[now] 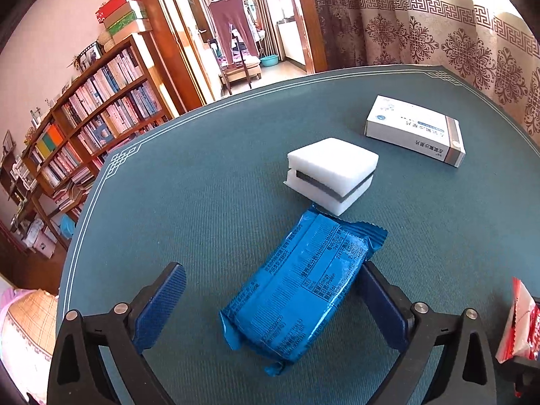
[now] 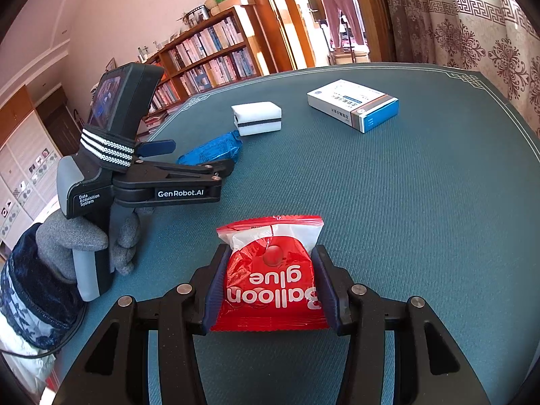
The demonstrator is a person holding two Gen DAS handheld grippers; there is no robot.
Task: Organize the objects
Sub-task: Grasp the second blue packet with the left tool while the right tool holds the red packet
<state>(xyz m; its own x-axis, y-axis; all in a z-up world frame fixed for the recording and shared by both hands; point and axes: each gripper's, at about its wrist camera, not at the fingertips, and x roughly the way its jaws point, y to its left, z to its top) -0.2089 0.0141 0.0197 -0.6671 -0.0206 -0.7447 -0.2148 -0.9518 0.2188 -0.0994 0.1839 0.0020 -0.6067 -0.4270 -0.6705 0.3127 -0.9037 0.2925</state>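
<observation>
**Two claws, two packets: the sorting reaches its pick-up stage**

On the green table mat (image 1: 202,182), my left gripper (image 1: 270,290) stands with its jaws wide apart, straddling the blue foil packet (image 1: 300,287). The packet lies flat and askew between the fingers: the right pad (image 1: 378,300) sits just beside or against its edge, while the left pad (image 1: 162,303) is well clear of it. I judge this to be the approach to a grasp; the next move calls for squaring up on the packet and closing evenly, since the slick wrapper could slide or crumple.

Beyond the packet's far end, a white sponge (image 1: 332,175) with a grey band rests just beside it, and a white medicine box (image 1: 415,131) lies farther back to the right.

To the right, my right gripper (image 2: 270,283) is clamped on the red Balloon glue bag (image 2: 273,276), both pads pressed to its sides, low over the mat. That bag, I judge, awaits placing beside the others.
</observation>
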